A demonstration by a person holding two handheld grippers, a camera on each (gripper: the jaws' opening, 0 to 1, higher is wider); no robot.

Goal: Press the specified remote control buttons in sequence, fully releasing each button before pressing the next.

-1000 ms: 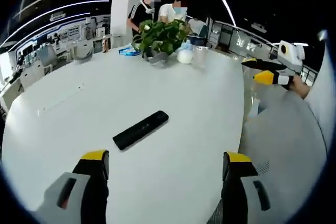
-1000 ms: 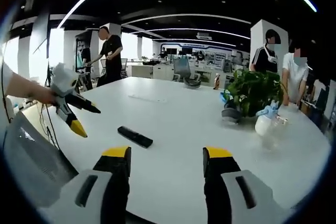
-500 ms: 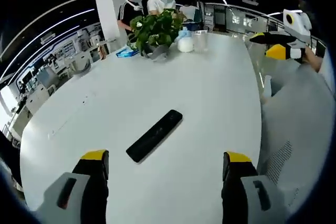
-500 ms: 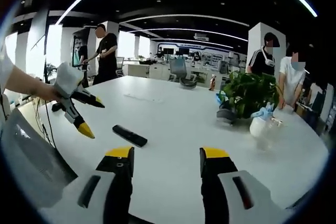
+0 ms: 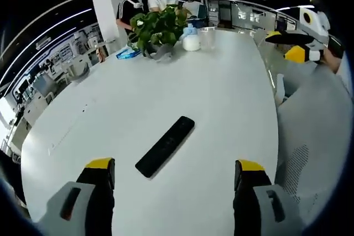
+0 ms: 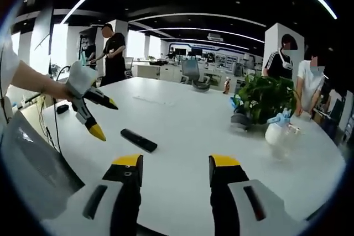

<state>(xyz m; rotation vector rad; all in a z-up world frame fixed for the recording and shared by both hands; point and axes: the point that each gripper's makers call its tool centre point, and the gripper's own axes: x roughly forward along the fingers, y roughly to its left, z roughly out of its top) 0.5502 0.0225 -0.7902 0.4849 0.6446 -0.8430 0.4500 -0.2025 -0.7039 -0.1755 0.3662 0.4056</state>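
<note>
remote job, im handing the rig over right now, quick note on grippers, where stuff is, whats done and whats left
Left gripper: open, empty, above the table, aimed at the remote.
Right gripper: open, empty, further back from it.
Remote: lies flat on the white table, untouched, clear of both grippers.
Potted plant and a clear cup stand at the far end.
Done: no press visible.
Left: probably the whole button sequence, with a full release between presses.
</note>
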